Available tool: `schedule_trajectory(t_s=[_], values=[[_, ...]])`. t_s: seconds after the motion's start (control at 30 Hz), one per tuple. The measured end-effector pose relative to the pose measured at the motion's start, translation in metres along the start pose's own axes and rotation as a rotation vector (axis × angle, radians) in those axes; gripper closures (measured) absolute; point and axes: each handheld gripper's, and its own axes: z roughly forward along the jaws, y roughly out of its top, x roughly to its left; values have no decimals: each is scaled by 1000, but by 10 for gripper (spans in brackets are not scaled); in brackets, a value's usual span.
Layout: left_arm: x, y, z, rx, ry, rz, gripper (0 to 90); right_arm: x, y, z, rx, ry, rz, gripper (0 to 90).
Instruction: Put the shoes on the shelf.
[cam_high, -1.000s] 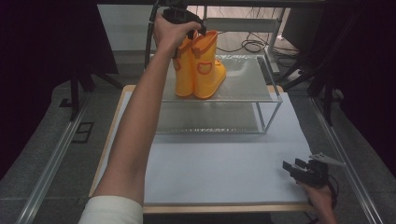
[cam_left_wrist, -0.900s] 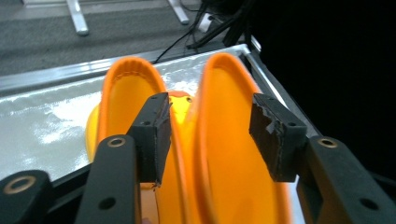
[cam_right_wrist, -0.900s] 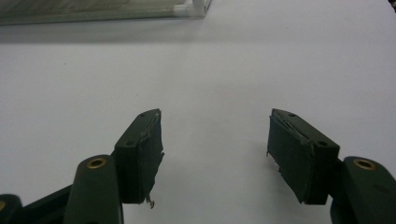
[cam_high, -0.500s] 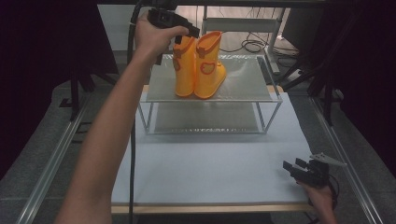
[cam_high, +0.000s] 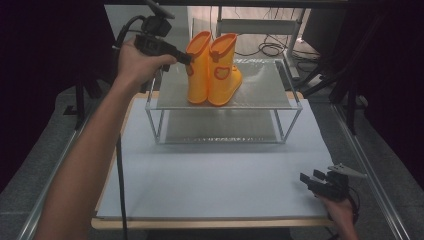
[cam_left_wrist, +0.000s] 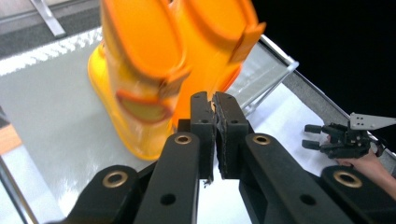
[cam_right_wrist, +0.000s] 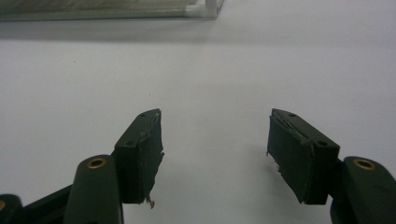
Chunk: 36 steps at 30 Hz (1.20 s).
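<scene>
Boots (cam_high: 212, 67) stand paired on the wire rack's (cam_high: 280, 97) top shelf; left tongs (cam_left_wrist: 214, 109) have just pinched closed, empty, beside them. Right tongs (cam_right_wrist: 215, 149) gape wide over the table (cam_high: 210, 170). Reopen, straddle one cuff, then squeeze.

Left gripper (cam_left_wrist: 214, 100) black, worn pads, brass rivets along its linkage arms, dark cable trailing behind; right gripper (cam_high: 311, 178) black, grey three-cornered plate on top, frayed pad edges, bare forearms.
</scene>
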Motion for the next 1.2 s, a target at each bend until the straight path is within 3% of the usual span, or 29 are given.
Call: schedule_trajectory(t_s=[0.1, 0.23, 0.5, 0.53, 0.77, 1.07, 1.2], values=[[11, -17, 11, 28, 17, -11, 885, 1, 0, 0, 4, 3, 1, 349], [18, -29, 22, 51, 26, -18, 889, 1, 0, 1, 10, 1, -3, 349], [34, -55, 62, 103, 38, -32, 885, 0, -1, 1, 13, -2, -11, 349], [37, -59, 72, 107, 59, -37, 887, 0, -1, 2, 15, -2, -11, 349], [47, -66, 91, 115, 58, -66, 895, -1, -2, 1, 14, -2, -5, 349], [60, -65, 101, 97, 91, -109, 897, -2, -2, 1, 11, -3, -5, 350], [64, -64, 113, 73, 67, -130, 897, -2, -3, 2, 15, -6, -5, 350]])
